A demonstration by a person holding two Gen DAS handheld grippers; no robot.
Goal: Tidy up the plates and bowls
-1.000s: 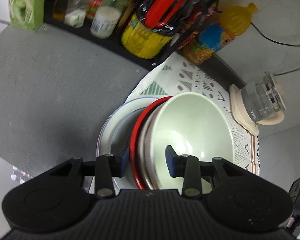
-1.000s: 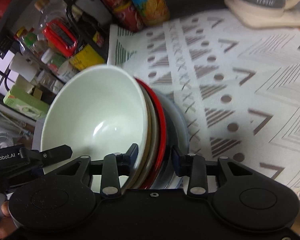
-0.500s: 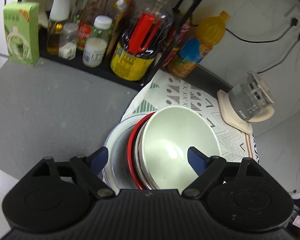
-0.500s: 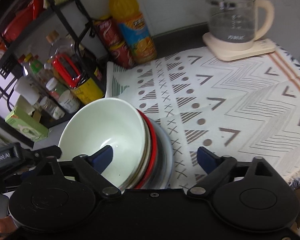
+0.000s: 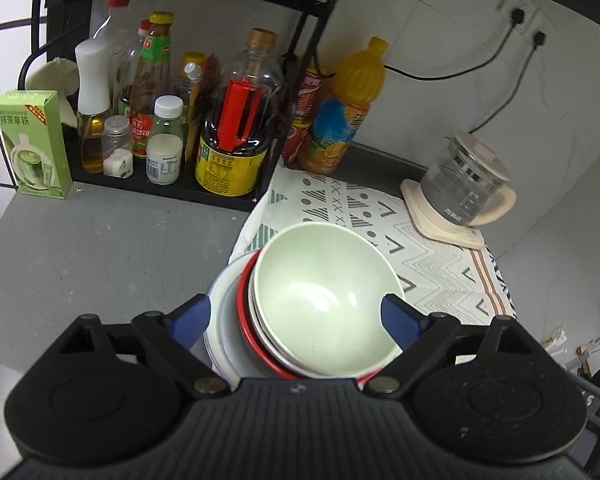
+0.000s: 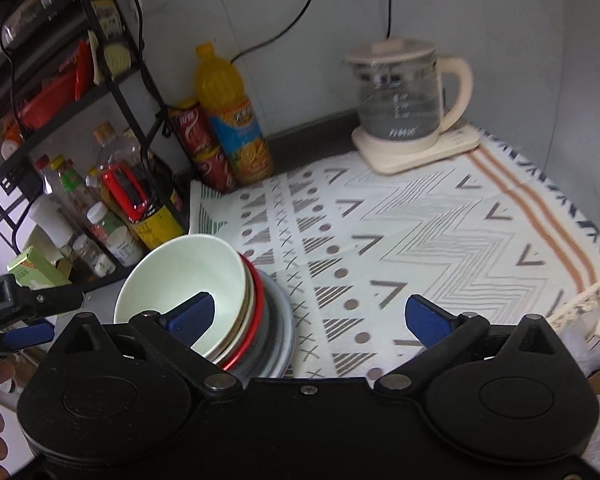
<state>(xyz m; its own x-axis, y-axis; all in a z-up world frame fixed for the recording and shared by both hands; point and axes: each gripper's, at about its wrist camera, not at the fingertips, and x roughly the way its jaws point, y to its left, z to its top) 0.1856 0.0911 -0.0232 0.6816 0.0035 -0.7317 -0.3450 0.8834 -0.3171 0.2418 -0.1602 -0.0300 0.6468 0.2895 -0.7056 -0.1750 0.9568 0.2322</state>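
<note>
A stack of dishes stands at the left edge of the patterned cloth (image 6: 420,232). On top is a pale green bowl (image 5: 324,296), also in the right wrist view (image 6: 180,276). Under it lie a white bowl, a red-rimmed plate (image 5: 246,320) and a pale blue plate (image 5: 224,312). My left gripper (image 5: 296,316) is open and empty, raised above the stack with its blue fingers on either side of it. My right gripper (image 6: 308,316) is open and empty, raised to the right of the stack. The left gripper also shows in the right wrist view (image 6: 24,312), at the left edge.
A black rack (image 5: 172,184) with bottles and jars stands behind the stack. A green box (image 5: 32,144) sits at its left. An orange juice bottle (image 6: 232,120) and red cans (image 6: 200,148) stand by the wall. A glass kettle (image 6: 408,100) stands at the back right.
Both grippers were shut on the stack's rim, opened wide, and drew back and up. The stack stays on the cloth edge.
</note>
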